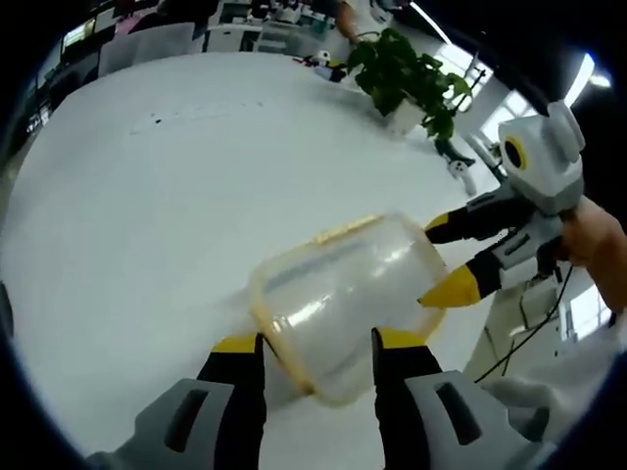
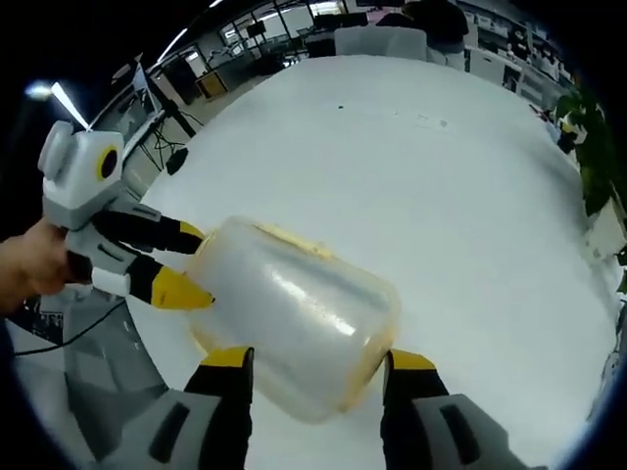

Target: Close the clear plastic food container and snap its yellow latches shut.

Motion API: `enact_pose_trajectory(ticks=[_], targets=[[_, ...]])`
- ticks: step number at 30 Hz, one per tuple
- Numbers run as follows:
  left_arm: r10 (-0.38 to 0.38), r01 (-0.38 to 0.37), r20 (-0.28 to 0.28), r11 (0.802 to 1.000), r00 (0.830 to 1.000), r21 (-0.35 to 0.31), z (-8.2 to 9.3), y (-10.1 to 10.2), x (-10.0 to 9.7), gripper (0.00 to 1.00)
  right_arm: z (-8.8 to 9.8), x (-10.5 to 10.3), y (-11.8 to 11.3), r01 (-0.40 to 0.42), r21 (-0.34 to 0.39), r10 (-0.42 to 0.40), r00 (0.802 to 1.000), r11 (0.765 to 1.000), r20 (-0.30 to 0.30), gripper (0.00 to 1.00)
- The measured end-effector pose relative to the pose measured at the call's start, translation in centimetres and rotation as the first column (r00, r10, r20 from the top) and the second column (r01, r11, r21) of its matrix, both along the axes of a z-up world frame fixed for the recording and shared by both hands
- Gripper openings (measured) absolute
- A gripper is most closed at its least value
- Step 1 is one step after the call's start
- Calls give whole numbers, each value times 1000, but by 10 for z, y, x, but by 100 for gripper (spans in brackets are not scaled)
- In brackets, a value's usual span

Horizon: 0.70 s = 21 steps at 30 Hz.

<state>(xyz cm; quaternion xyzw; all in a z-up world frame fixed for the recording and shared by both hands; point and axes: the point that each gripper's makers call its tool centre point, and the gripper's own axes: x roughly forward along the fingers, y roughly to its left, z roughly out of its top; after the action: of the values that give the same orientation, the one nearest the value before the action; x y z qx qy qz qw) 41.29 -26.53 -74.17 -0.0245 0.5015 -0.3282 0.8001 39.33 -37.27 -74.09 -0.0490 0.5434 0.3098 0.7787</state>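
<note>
A wide white table carries nearly everything in both views, its top bare apart from a few faint dark specks far out. Behind it lies an office-like room: desks, chairs and screens along the far edge, ceiling strip lights, all small and blurred. At the far corner in the left gripper view stands a leafy plant in a white pot; in the right gripper view its leaves are cut off at the edge. Nothing lies between the grippers and their work.

The container, clear plastic with a yellow rim, lies tilted on the table between the two grippers. Whether the lid is fully seated, or the latches are snapped, is hard to make out through the cloudy plastic.

The left gripper has its jaws spread wide, astride the container's near end; contact cannot be confirmed. In the right gripper view it comes in from the left, held by a hand, tips at the container's side.

The right gripper is likewise spread wide about the container's end, not clearly gripping.
</note>
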Motion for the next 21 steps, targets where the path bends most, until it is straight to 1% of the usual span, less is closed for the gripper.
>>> enact_pose_trajectory(ticks=[1, 2, 3, 4, 6, 7, 8, 9, 10, 11, 12, 13, 14, 15, 16, 17, 18, 19, 20, 21], targets=[[-5, 5, 7, 1000, 1000, 1, 0, 0, 1, 42, 0, 0, 1, -29, -3, 29, 999, 1000, 15, 54], [-23, 22, 22, 1000, 999, 2, 2, 0, 1, 42, 1, 0, 0, -42, -8, 42, 999, 999, 31, 55], [-50, 49, 50, 999, 998, 7, 2, 0, 4, 43, 2, 1, -1, -49, -13, 50, 998, 999, 36, 54], [-74, 73, 65, 997, 995, 17, 4, 0, 3, 43, 3, 0, -2, -52, -16, 53, 998, 999, 39, 53], [-89, 86, 85, 996, 992, 39, 6, 3, 3, 43, 6, 1, -7, -64, -28, 65, 996, 998, 55, 49], [-88, 84, 92, 995, 992, 48, 6, 5, 5, 43, 7, 2, -9, -67, -33, 69, 996, 997, 56, 48], [-106, 100, 111, 993, 988, 63, 9, 9, 5, 43, 9, 1, -11, -83, -32, 85, 994, 996, 63, 50], [-118, 111, 125, 992, 985, 65, 11, 9, 5, 44, 11, 2, -11, -102, -26, 103, 992, 994, 76, 55], [-142, 133, 135, 988, 981, 77, 12, 11, 4, 46, 12, 0, -12, -124, -28, 126, 989, 992, 77, 58], [-224, 204, 162, 971, 961, 127, 13, 15, 3, 46, 14, -3, -14, -200, -50, 203, 975, 979, 87, 58], [-272, 247, 178, 957, 946, 151, 14, 16, 2, 46, 16, -3, -16, -233, -65, 239, 965, 970, 106, 55], [-302, 274, 199, 949, 932, 154, 17, 16, 2, 45, 18, -3, -20, -256, -95, 266, 957, 962, 113, 53], [-310, 281, 205, 947, 929, 155, 18, 16, 1, 45, 21, -2, -20, -291, -101, 302, 944, 951, 131, 51], [-335, 302, 237, 939, 912, 164, 22, 16, 4, 45, 24, -2, -17, -325, -93, 336, 930, 941, 150, 50], [-361, 328, 249, 930, 899, 166, 24, 15, 3, 44, 24, -5, -17, -332, -89, 342, 929, 939, 141, 50], [-400, 368, 265, 916, 877, 162, 29, 12, 2, 43, 26, -9, -15, -369, -73, 376, 918, 927, 130, 48], [-413, 385, 281, 910, 866, 152, 32, 9, 1, 43, 28, -10, -12, -401, -67, 406, 900, 914, 155, 45], [-430, 400, 307, 903, 849, 157, 37, 7, 3, 42, 32, -9, -9, -433, -68, 438, 880, 899, 183, 42], [-449, 417, 313, 893, 837, 169, 39, 7, 2, 41, 34, -9, -9, -448, -69, 453, 870, 891, 194, 39], [-476, 444, 324, 879, 818, 172, 43, 4, 1, 39, 38, -8, -6, -470, -71, 473, 855, 880, 211, 33]])
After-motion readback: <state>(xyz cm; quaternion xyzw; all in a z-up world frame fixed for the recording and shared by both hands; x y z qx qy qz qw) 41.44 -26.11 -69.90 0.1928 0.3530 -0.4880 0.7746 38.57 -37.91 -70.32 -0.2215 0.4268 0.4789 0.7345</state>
